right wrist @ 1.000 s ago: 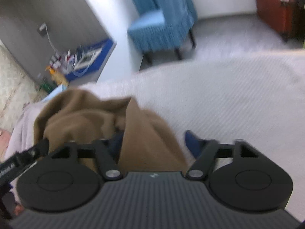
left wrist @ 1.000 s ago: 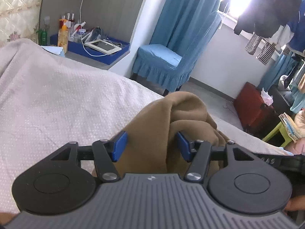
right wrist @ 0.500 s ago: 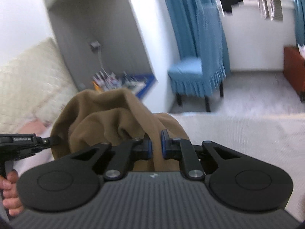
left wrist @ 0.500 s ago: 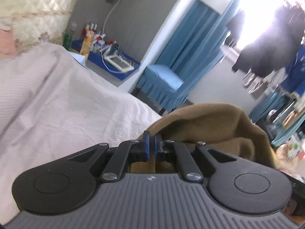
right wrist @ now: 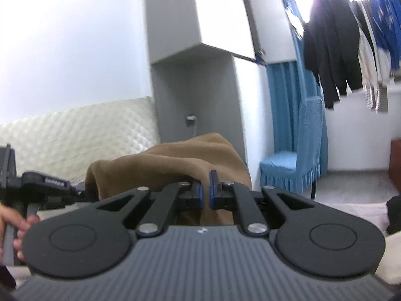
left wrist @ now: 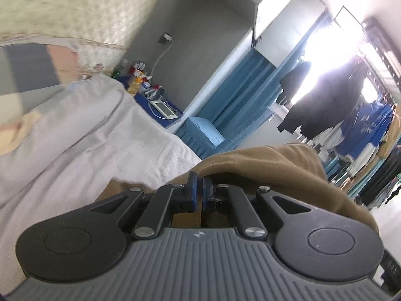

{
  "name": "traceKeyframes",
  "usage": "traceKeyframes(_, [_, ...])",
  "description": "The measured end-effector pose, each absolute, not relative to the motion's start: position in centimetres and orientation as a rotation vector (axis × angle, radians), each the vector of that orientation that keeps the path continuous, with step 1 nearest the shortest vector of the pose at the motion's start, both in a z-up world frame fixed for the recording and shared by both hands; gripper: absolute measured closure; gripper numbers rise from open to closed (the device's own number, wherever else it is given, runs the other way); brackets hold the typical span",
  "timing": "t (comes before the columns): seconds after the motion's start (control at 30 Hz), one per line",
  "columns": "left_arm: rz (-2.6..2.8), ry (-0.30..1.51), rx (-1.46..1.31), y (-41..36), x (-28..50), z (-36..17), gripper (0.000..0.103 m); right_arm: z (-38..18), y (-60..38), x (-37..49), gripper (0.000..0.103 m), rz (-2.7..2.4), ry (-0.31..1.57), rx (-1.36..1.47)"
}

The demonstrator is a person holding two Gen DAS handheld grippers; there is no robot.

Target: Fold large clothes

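Both claws, left claw [left wrist: 197,184] and right claw [right wrist: 205,183], pinch soft, rumpled brown garment [left wrist: 263,165].

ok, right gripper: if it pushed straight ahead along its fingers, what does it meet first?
The brown garment the right gripper is already clamped on, bunched just past the fingertips. Beyond it, probably the grey wall niche; depth is unclear.

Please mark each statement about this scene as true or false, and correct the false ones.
1. Both claws are shut on the brown garment. True: left claw, right claw.
2. The chair by the curtain is red. False: it is blue.
3. Dark clothes hang near the window. True.
4. The garment lies flat on the bed. False: it hangs bunched from both claws.
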State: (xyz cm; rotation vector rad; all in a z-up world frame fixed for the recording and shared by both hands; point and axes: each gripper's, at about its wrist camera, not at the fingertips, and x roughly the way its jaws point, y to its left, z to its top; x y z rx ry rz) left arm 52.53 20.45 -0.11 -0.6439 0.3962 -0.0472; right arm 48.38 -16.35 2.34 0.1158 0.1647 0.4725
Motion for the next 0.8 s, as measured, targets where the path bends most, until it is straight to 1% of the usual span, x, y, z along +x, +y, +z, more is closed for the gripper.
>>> traceKeyframes(0.17, [0.019,0.419,-0.724,21.5,43.0,-3.4,0.098,0.1,-15.9,39.4,0.095,0.513,0.162,0.050])
traceKeyframes(0.33, [0.097,0.494,-0.733,21.7,37.7,-8.7,0.098,-4.9,-14.9,35.0,0.095,0.542,0.304,0.041])
traceKeyframes(0.53, [0.144,0.550,-0.704,21.0,36.0,-14.4,0.098,-9.9,-13.9,34.4,0.095,0.551,0.464,0.052])
traceKeyframes(0.63, [0.162,0.597,-0.677,20.9,36.7,-16.9,0.098,-12.4,-13.1,34.0,0.094,0.549,0.558,0.023])
traceKeyframes(0.73, [0.168,0.645,-0.713,21.8,38.0,-18.8,0.098,-14.3,-12.3,36.1,0.094,0.533,0.664,-0.011])
traceKeyframes(0.8, [0.185,0.674,-0.687,22.2,39.0,-19.5,0.098,-15.3,-11.8,36.9,0.094,0.535,0.705,-0.007])
